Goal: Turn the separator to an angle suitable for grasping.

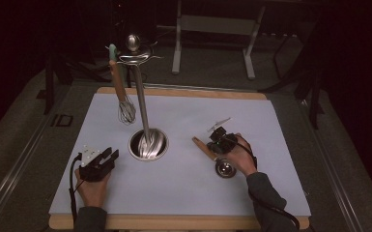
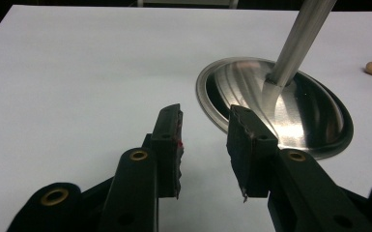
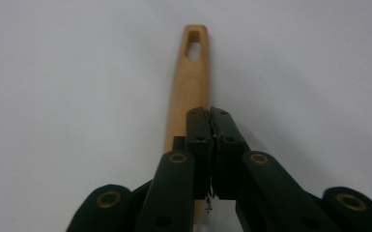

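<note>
Nearest, in the high view, two forearms come in over the front edge of the table [image 1: 183,193], which is covered by a pale sheet. The left claw [image 1: 110,155] rests low on the sheet, its jaws standing apart with nothing between them; in the left gripper view the left claw's pads frame bare sheet, and the rim of the stand base [image 2: 275,106] lies just beyond the right-hand pad. The right claw [image 1: 211,144] sits at the right of the sheet, over a ladle [image 1: 224,168] whose metal bowl lies by the right hand and whose wooden handle [image 1: 200,145] runs away toward the stand. In the right gripper view the right claw [image 3: 211,116] has its jaws nearly together, only a thin slit between the pads, and the handle [image 3: 188,77] lies flat under and beyond them, its slotted end pointing away; the pads are above the wood rather than clamped on its sides, so no grip shows. Farther back, the round steel base [image 1: 148,144] stands between the two claws, with a pole [image 1: 141,101] rising from it. A whisk [image 1: 121,92] hangs from the top of the pole, wires down, well apart from both claws.
</note>
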